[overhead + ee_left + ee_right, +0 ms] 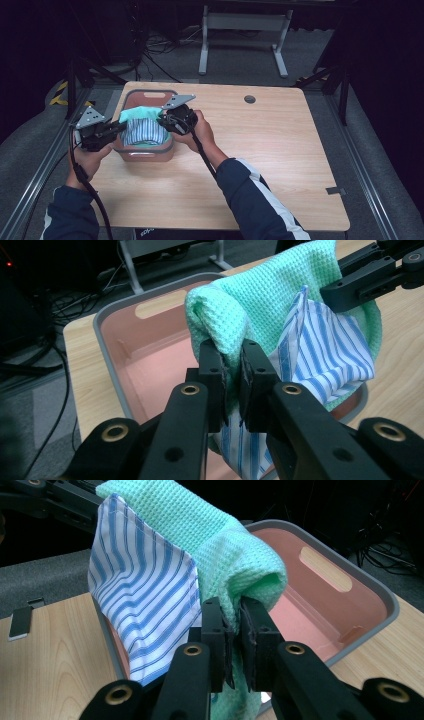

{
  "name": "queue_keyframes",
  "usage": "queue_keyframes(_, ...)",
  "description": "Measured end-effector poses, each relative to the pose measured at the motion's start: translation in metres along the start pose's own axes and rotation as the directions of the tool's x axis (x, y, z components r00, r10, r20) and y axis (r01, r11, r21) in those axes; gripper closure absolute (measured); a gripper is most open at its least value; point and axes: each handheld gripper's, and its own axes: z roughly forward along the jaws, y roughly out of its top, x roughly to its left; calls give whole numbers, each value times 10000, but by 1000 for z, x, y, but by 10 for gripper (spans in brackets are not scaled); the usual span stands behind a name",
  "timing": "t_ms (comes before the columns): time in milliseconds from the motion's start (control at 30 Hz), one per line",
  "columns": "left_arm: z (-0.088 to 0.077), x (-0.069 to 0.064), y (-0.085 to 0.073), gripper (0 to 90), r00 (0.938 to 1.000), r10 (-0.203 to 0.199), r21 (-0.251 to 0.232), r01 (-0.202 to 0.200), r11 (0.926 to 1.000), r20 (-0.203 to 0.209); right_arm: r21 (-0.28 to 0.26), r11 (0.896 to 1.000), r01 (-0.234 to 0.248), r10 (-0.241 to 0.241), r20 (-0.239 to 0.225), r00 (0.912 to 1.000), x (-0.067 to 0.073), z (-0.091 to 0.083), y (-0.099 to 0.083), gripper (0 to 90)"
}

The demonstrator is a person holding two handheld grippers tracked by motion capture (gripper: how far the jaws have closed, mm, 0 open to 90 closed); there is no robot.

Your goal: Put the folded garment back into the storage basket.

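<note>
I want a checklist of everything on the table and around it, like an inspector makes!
Surface: wooden table, a round hole near its far edge.
Job's things: pink bin; green waffle cloth and blue-striped cloth held over it.
Clutter: nothing seen.
Grippers: left gripper and right gripper each shut on the green waffle cloth.
Cables: black cable trailing from each gripper; loose wires on the floor.
Surroundings: grey floor, white stand behind, dark walls.
</note>
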Motion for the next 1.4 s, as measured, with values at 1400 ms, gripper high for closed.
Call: queue_keyframes(1400,24,-12,-6,652,9977,538,526,-515,9973,-419,918,9949,-409,388,248,9989,-4,29,-24,627)
